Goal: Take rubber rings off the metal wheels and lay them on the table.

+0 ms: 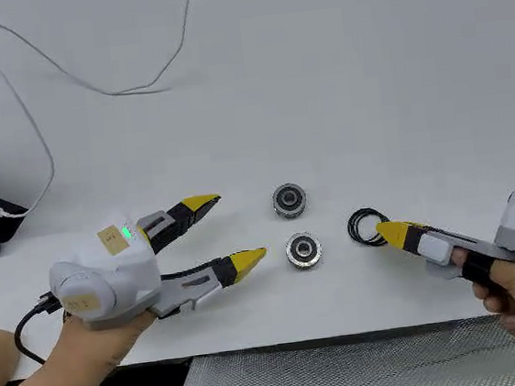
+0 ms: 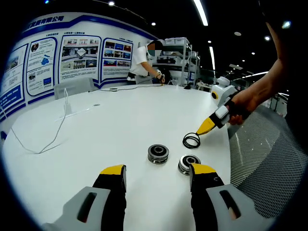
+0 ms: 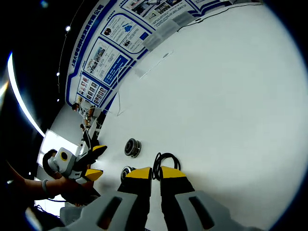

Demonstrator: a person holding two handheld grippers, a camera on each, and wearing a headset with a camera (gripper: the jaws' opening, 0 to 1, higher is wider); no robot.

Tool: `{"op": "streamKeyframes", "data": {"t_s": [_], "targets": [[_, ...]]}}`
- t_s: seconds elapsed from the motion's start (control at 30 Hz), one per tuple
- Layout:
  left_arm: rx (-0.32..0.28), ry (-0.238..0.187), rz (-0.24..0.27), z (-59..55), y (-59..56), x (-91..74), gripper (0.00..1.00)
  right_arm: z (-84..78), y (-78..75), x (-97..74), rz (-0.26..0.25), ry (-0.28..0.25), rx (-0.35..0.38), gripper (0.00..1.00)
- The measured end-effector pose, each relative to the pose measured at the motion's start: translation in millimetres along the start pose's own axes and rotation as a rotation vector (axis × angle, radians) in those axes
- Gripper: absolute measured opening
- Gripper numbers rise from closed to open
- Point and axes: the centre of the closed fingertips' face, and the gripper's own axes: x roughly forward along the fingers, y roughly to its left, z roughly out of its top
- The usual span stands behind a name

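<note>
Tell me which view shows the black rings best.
The head view: the rings are seen from above, loops distinct, with the right gripper at their edge. The left gripper view shows them small and flattened. The right gripper view shows them close, but its own jaws hide their near side.

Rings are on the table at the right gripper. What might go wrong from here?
The right gripper looks shut on the rubber rings; pulling back without opening may drag them. The far wheel and near wheel lie close together, so the open left gripper may knock one while reaching for the other.
</note>
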Motion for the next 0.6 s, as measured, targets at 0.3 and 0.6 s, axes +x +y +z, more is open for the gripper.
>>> {"op": "streamKeyframes", "data": {"t_s": [0.3,0.6], "targets": [[-0.003,0.005,0.004,-1.6,-1.0,-2.6,0.54,-5.2,-3.9,-7.1,-0.037,0.043,-0.183,0.2],[-0.012,-0.004,0.007,-0.3,-5.6,-11.0,0.54,-3.7,8.5,-12.5,-0.005,0.046,-0.337,0.27]]}}
